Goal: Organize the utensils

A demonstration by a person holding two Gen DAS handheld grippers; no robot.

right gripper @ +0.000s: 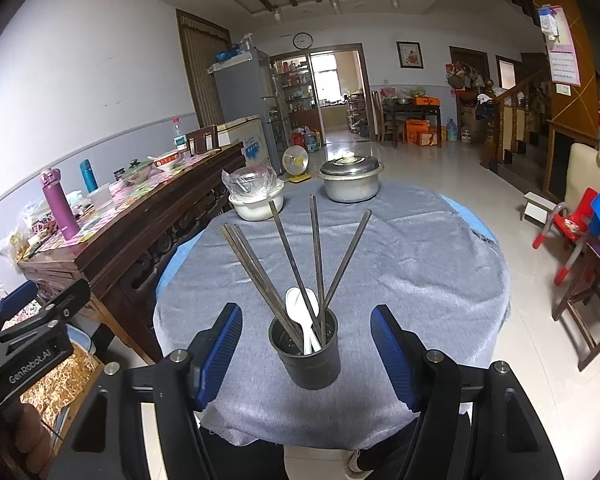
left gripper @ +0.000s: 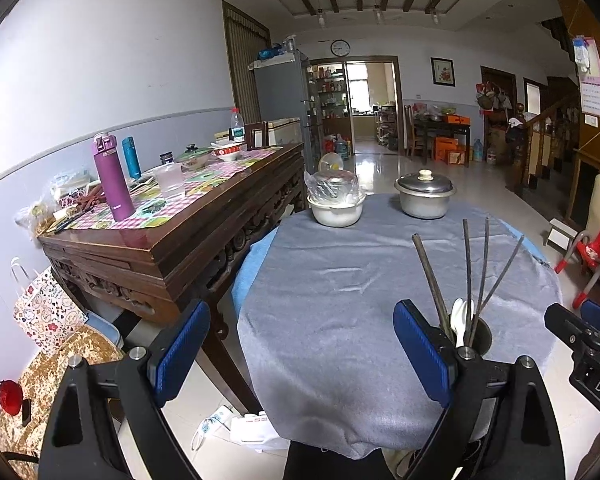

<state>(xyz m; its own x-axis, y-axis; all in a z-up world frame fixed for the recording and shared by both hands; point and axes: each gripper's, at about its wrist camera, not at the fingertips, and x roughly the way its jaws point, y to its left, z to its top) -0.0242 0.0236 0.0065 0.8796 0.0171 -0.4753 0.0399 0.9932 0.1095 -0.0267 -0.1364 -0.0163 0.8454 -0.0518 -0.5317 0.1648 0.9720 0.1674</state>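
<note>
**Utensils sitting in holder; both tongs hovering apart**

Right gripper point(right gripper: 306, 356) is hanging just short of the utensil holder point(right gripper: 305, 354), jaws standing wide apart, the holder sitting between the two blue pads with a clear gap on each side; nothing is being clamped. Left gripper point(left gripper: 300, 356) is likewise standing open over bare grey tablecloth point(left gripper: 340, 280), holding nothing; the holder is lying just beyond its right-hand pad.

Judgement: the step in hand is looking like a final check or a grasp on the holder. To do it well, the right tongs should be coming in low around the holder's body, centred, closing slowly, staying below the leaning sticks so none is knocked.

Task items: the holder is a dark round cup with a perforated inner wall. Dark chopsticks point(right gripper: 296, 264) are fanning outward from it, tilted away from the right tongs. A white spoon point(right gripper: 302, 312) is standing among them, bowl upward.
</note>
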